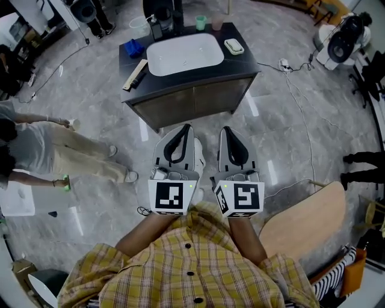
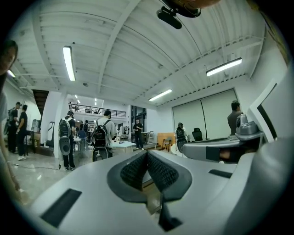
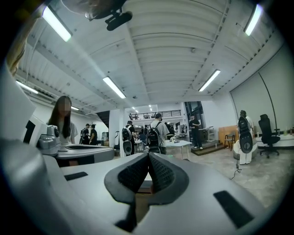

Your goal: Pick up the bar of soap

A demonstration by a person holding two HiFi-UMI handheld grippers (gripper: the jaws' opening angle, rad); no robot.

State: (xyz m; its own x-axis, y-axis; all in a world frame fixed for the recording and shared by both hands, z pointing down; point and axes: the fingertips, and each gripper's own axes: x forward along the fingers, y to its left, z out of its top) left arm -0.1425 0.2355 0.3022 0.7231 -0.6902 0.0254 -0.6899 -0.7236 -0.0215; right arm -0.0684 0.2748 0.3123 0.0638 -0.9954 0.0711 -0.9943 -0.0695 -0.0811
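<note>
The bar of soap [image 1: 233,46] lies pale in a small dish at the right back corner of the dark vanity top [image 1: 240,63], beside the white sink [image 1: 184,53]. My left gripper [image 1: 187,127] and right gripper [image 1: 224,129] are held side by side close to my chest, well short of the vanity and apart from the soap. Both point forward and up. In the left gripper view the left gripper [image 2: 147,153] has its black pads pressed together with nothing between them. The right gripper [image 3: 148,156] looks the same in the right gripper view. Neither gripper view shows the soap.
On the vanity are a blue object [image 1: 133,48], a wooden strip [image 1: 135,74], a black faucet [image 1: 162,18] and two cups [image 1: 201,22]. A person [image 1: 60,150] stands at the left. Cables [image 1: 301,108] cross the floor at the right. A wooden board [image 1: 307,219] is by my right side.
</note>
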